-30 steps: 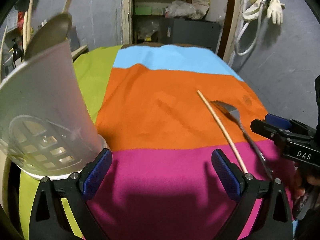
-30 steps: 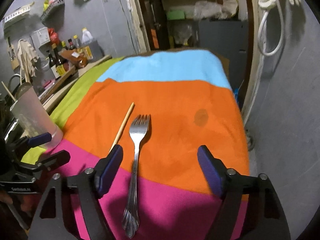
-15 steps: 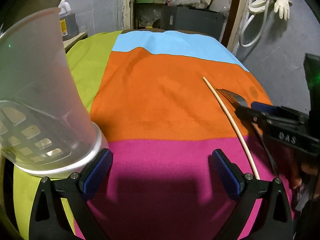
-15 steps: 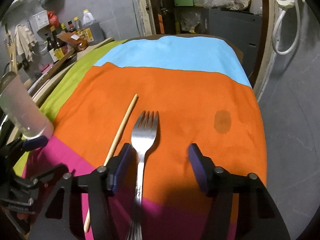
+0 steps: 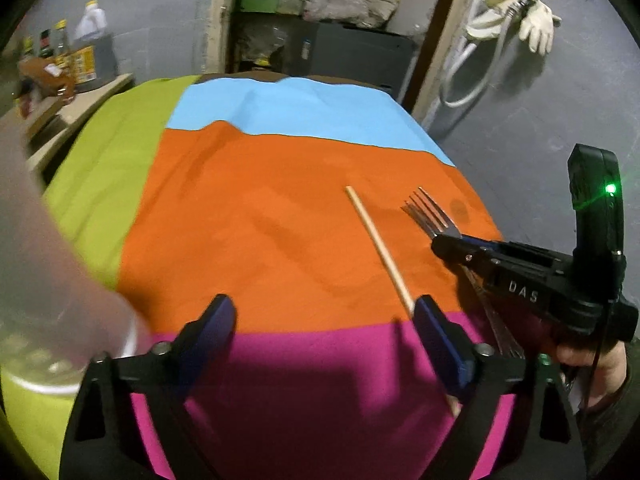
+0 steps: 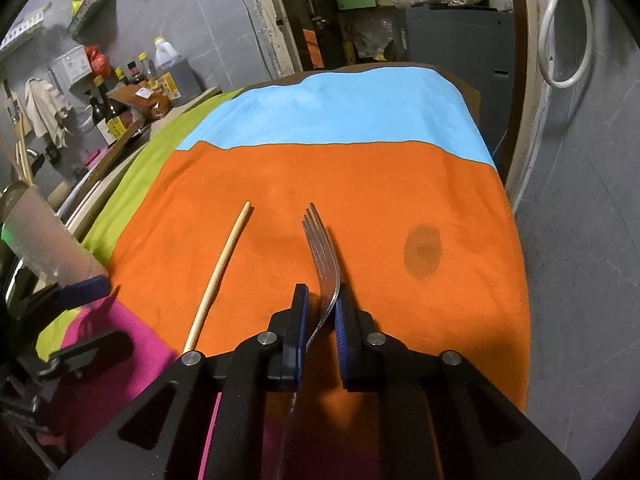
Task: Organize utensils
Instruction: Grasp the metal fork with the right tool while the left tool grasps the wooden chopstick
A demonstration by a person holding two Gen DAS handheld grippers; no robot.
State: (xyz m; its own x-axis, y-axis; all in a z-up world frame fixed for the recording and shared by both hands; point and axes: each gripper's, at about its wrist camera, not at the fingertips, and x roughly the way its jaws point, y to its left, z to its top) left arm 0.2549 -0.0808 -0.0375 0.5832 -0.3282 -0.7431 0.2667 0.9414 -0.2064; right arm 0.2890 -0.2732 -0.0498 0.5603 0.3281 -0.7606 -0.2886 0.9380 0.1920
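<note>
**benchwatcher:** Going left to right on your table. At about 9 o'clock you've got the frosted plastic cup (image 6: 38,236) sitting on the lime-green strip of the cloth (image 5: 280,208), with a couple of wooden sticks poking out of its top. It's a blur in the left wrist view, so I can't tell what else is in it. Your left gripper (image 5: 324,340) is right beside it over the magenta band. The jaws are spread wide but closing in right now, and there's nothing between them except cloth.

**spoonfed:** And the loose stuff in the middle?

**benchwatcher:** Next over is the single chopstick (image 6: 220,272), lying flat on the orange band, running from roughly 6 up toward 12 with a slight lean to the right. Its near end crosses onto the magenta and passes just by your left gripper's right-hand finger (image 5: 440,344).

**spoonfed:** Fork?

**benchwatcher:** Just right of the chopstick, well apart from the cup. The fork (image 6: 322,252) has its tines pointing off toward 12. Your right gripper (image 6: 320,312) is closing on its neck, pads squeezed in with the metal pinched between them. The fork's tilted up on edge in the grip.

**spoonfed:** Anything further right?

**benchwatcher:** Only a dark round stain (image 6: 422,250) on the orange at about 3 o'clock from the fork.
</note>
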